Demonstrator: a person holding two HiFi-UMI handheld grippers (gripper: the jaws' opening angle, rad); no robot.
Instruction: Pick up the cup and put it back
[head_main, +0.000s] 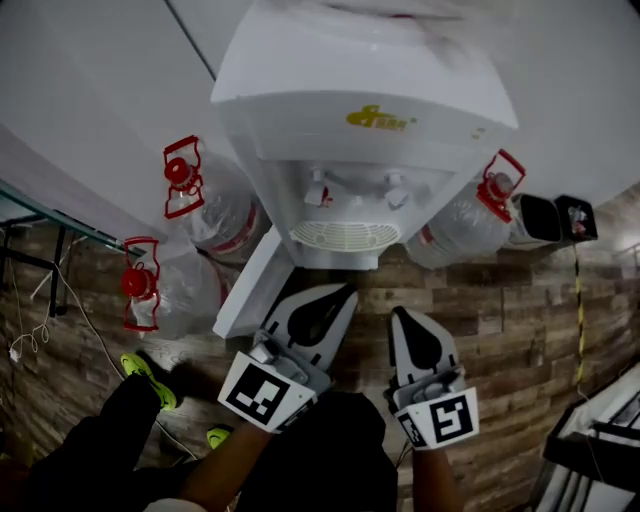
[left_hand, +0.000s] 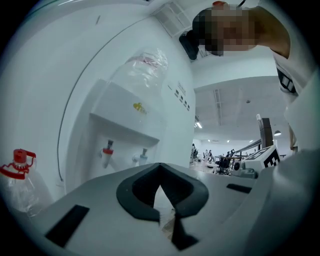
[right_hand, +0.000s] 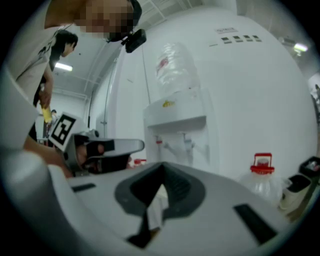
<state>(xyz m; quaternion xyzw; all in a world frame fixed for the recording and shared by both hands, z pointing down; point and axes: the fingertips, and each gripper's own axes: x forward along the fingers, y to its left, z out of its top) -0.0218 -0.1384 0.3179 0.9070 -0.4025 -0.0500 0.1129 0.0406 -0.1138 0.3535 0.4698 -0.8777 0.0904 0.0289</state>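
The person's 2 bare forearms come up from the bottom of the head view, side by side. Each hand holds a gripper out in front, level and pointing ahead. The left gripper (head_main: 346, 290) leans a little to the right, and its jaws are pressed together with nothing in them. The right gripper (head_main: 399, 313) is just beside it and points straight ahead. Its jaws are closed too, and they hold nothing.

A green shoe (head_main: 150, 375) stands on the brown wood floor (head_main: 520, 320) under the arms.

Just past the tips stands a white water machine (head_main: 360, 110). Both grippers point at its round drip tray (head_main: 345, 236). Above the tray are 2 taps, a red tap (head_main: 318, 192) and a blue tap (head_main: 397, 192).

The near left bottle (head_main: 170, 295) and the far left bottle (head_main: 220, 215) stand on the floor beside the machine. The right bottle (head_main: 465, 220) stands on its other side. All 3 have red caps. A black box (head_main: 555, 218) sits past the right bottle.

I cannot tell where the cup is.
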